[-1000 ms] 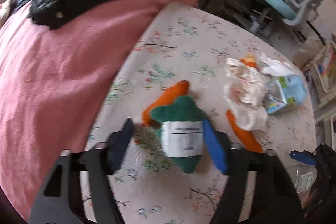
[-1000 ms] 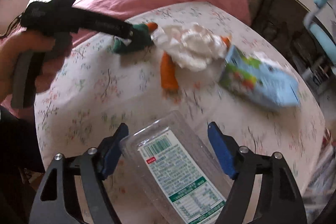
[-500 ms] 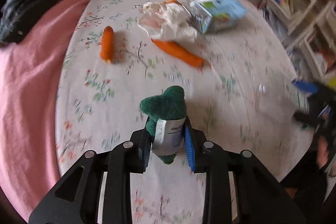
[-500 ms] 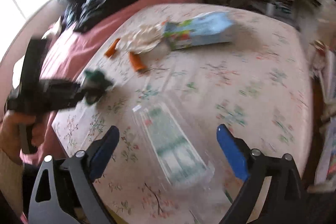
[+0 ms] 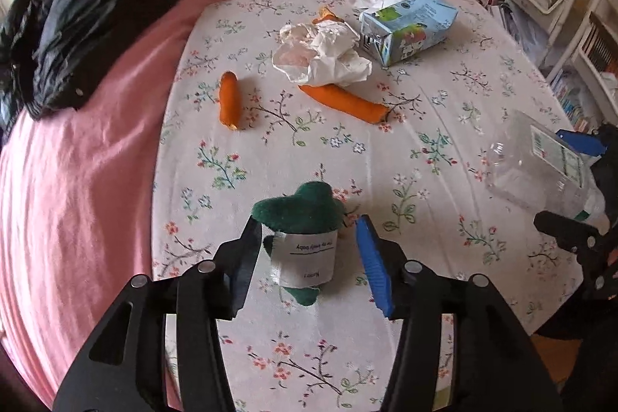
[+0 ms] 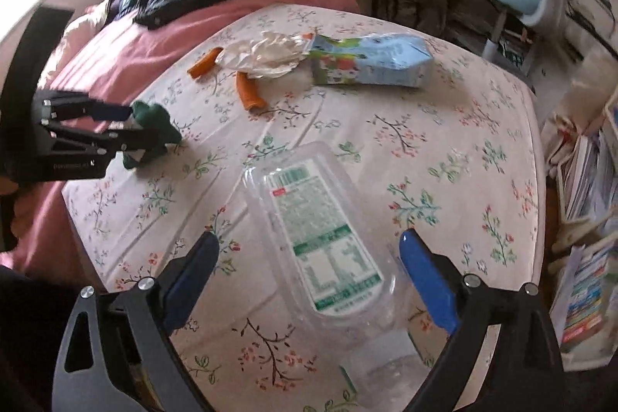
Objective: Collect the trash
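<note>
The left wrist camera looks down steeply from the near edge of the table, close above it, facing toward the blue carton at 12 o'clock. The right wrist camera sits low and close at the table's other near corner, facing the same carton at 12 o'clock. Both share the floral tabletop, and each sees the other's tongs: right tongs at 3 o'clock, left tongs at 9 o'clock.
</note>
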The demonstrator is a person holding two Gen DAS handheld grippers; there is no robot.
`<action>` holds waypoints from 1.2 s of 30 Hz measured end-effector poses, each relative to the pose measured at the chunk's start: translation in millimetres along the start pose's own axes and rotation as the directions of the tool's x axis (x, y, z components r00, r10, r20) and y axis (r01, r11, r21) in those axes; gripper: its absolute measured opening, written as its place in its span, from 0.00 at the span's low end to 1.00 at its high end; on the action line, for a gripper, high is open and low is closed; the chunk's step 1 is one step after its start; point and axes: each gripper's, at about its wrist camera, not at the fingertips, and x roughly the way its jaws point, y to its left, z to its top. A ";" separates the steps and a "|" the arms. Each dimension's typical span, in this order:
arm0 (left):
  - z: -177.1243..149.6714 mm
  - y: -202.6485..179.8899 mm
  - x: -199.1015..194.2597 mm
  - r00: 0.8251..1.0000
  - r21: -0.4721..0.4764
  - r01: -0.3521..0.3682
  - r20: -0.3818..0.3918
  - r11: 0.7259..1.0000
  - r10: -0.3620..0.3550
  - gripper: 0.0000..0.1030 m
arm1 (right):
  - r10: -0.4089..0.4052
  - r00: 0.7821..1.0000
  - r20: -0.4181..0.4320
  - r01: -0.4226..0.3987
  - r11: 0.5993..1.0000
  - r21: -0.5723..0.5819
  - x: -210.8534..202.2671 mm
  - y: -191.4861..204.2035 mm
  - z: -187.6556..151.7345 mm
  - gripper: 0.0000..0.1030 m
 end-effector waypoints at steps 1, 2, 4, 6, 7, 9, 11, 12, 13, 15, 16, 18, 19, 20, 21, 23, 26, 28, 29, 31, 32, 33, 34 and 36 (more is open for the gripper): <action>1.5 0.2 -1.0 1.000 0.004 -0.016 0.005 1.000 0.016 0.50 | -0.007 1.000 -0.004 0.007 1.000 -0.003 1.4 0.9 0.0 0.88; 2.2 0.3 -1.3 1.000 0.006 -0.021 0.007 1.000 0.021 0.51 | -0.013 1.000 -0.010 0.013 1.000 -0.005 3.5 1.2 0.6 0.88; 3.7 0.0 -3.5 0.999 0.016 -0.030 0.014 0.999 0.030 0.52 | -0.023 1.000 -0.020 0.023 1.000 -0.007 7.1 1.5 0.9 0.88; 5.1 0.2 -6.4 0.999 0.021 -0.039 0.025 0.999 0.038 0.53 | -0.032 0.999 -0.028 0.032 0.999 -0.006 10.5 2.9 1.3 0.88; 6.3 0.7 -8.7 0.999 0.019 -0.035 0.033 0.999 0.035 0.54 | -0.036 0.999 -0.032 0.036 0.999 -0.007 11.5 3.1 1.3 0.89; 8.0 2.8 -13.4 0.998 0.009 -0.031 0.047 0.999 0.031 0.55 | -0.045 0.998 -0.038 0.045 0.999 -0.009 14.0 4.0 1.2 0.89; 9.6 3.2 -16.2 0.998 0.004 -0.032 0.060 0.999 0.032 0.57 | -0.052 0.998 -0.046 0.051 0.999 -0.010 16.8 5.3 1.5 0.89; 10.1 3.5 -17.9 0.997 0.002 -0.030 0.066 1.000 0.030 0.57 | -0.052 0.997 -0.048 0.052 0.999 -0.010 17.3 6.0 1.3 0.89; 10.4 4.1 -20.2 0.997 -0.001 -0.028 0.072 1.000 0.028 0.58 | -0.053 0.997 -0.050 0.053 0.999 -0.012 18.0 6.9 1.3 0.89; 10.8 4.3 -22.6 0.996 -0.002 -0.031 0.079 1.000 0.031 0.59 | -0.056 0.997 -0.053 0.055 0.998 -0.017 19.2 9.0 0.9 0.89; 11.1 4.2 -22.7 0.996 0.000 -0.032 0.081 0.999 0.032 0.59 | -0.054 0.997 -0.055 0.053 0.998 -0.019 19.6 9.5 0.6 0.89; 11.2 3.8 -22.6 0.996 0.000 -0.036 0.081 0.999 0.035 0.59 | -0.054 0.997 -0.057 0.053 0.998 -0.023 19.8 10.7 -0.4 0.89; 11.0 3.5 -22.4 0.996 0.000 -0.038 0.080 0.999 0.037 0.60 | -0.055 0.997 -0.057 0.053 0.998 -0.025 19.4 11.1 -0.7 0.89; 10.5 3.4 -22.1 0.996 0.001 -0.040 0.079 0.999 0.040 0.60 | -0.054 0.997 -0.057 0.053 0.998 -0.026 19.2 11.2 -0.8 0.89; 10.4 3.0 -22.3 0.996 0.003 -0.043 0.079 0.999 0.043 0.61 | -0.052 0.997 -0.057 0.051 0.998 -0.025 18.1 10.8 -1.4 0.89; 9.9 2.4 -22.3 0.996 0.006 -0.044 0.079 0.999 0.044 0.61 | -0.052 0.997 -0.055 0.051 0.998 -0.023 16.7 10.5 -1.9 0.89; 8.4 0.5 -22.3 0.996 0.011 -0.050 0.078 0.999 0.049 0.62 | -0.053 0.997 -0.051 0.052 0.998 -0.024 13.6 10.4 -3.0 0.89; 7.0 -0.6 -22.0 0.996 0.017 -0.055 0.075 0.998 0.053 0.62 | -0.051 0.997 -0.049 0.050 0.999 -0.022 11.5 10.4 -4.5 0.89; 6.5 -1.0 -22.0 0.996 0.018 -0.057 0.074 0.998 0.056 0.62 | -0.051 0.998 -0.049 0.050 0.999 -0.022 10.6 10.2 -5.1 0.89; 5.4 -0.8 -22.6 0.996 0.016 -0.060 0.074 0.998 0.058 0.62 | -0.050 0.998 -0.047 0.050 0.999 -0.019 9.3 9.4 -5.1 0.89; 5.1 -0.4 -22.8 0.996 0.015 -0.060 0.074 0.998 0.059 0.62 | -0.049 0.998 -0.046 0.048 0.999 -0.015 8.2 8.8 -5.2 0.89; 4.9 0.1 -23.1 0.995 0.013 -0.059 0.075 0.998 0.058 0.63 | -0.047 0.998 -0.044 0.047 0.999 -0.013 7.6 8.1 -5.4 0.89; 4.4 0.8 -23.3 0.995 0.009 -0.059 0.075 0.998 0.058 0.63 | -0.046 0.998 -0.043 0.046 0.999 -0.011 7.1 7.9 -5.6 0.89; 3.9 1.3 -23.4 0.995 0.008 -0.061 0.074 0.998 0.060 0.63 | -0.046 0.998 -0.044 0.045 0.999 -0.010 7.3 7.9 -5.8 0.89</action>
